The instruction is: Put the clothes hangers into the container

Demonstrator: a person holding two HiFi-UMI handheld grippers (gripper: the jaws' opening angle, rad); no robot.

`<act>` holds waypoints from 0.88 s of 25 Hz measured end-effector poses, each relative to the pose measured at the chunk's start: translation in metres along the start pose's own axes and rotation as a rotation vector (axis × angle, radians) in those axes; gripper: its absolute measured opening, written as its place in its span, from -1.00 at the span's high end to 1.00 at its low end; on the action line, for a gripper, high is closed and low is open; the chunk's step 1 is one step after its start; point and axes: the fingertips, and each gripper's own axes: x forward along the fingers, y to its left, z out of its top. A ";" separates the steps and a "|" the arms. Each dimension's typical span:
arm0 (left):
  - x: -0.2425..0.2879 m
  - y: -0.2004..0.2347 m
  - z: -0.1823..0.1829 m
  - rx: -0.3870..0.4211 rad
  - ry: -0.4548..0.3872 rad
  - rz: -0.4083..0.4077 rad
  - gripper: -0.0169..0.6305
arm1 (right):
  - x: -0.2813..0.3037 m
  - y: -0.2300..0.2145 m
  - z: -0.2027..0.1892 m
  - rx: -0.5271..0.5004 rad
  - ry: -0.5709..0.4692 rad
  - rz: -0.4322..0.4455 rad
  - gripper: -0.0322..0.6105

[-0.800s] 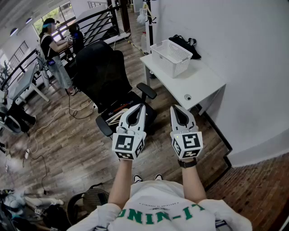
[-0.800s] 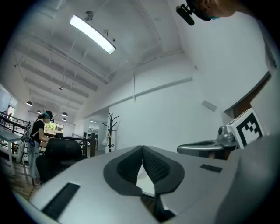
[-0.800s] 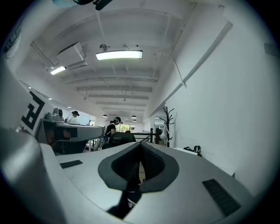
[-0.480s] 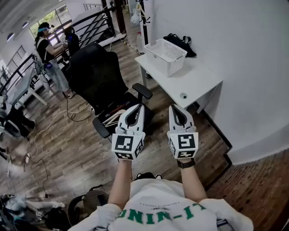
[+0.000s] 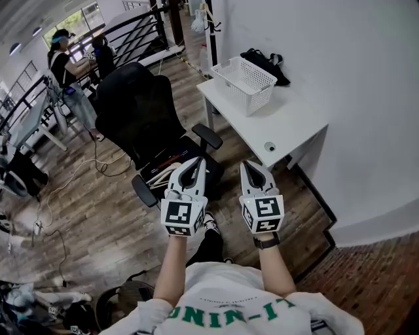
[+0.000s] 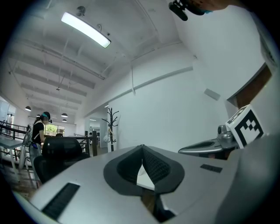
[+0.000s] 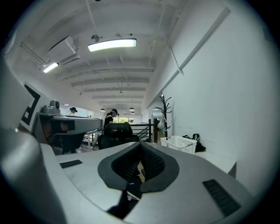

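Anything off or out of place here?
Nothing spilled or damaged. One oddity: what look like hangers lie in a loose heap on the seat of the black office chair, not on the white desk where the white basket stands.

Your left gripper (image 5: 194, 162) and right gripper (image 5: 249, 165) sit side by side, roughly level, jaws together on nothing, forearms stretched ahead.

Bright, even indoor light from ceiling strip lamps (image 6: 85, 29) and a far window (image 5: 84, 16); gripper views bulge fisheye, with dark vignetted corners.
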 end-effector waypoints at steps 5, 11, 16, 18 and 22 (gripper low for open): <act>0.050 0.074 -0.025 -0.067 -0.003 0.053 0.91 | 0.098 0.021 -0.008 0.001 0.044 0.110 0.85; 0.114 0.186 -0.030 -0.125 -0.005 0.098 0.91 | 0.239 0.052 0.024 0.053 0.056 0.258 0.85; 0.136 0.283 -0.028 -0.160 -0.036 0.176 0.91 | 0.331 0.082 0.041 0.007 0.074 0.326 0.85; 0.137 0.316 -0.035 -0.150 -0.028 0.248 0.91 | 0.357 0.097 0.038 -0.005 0.091 0.366 0.85; 0.137 0.359 -0.062 -0.160 0.019 0.343 0.91 | 0.400 0.125 0.026 -0.038 0.125 0.463 0.85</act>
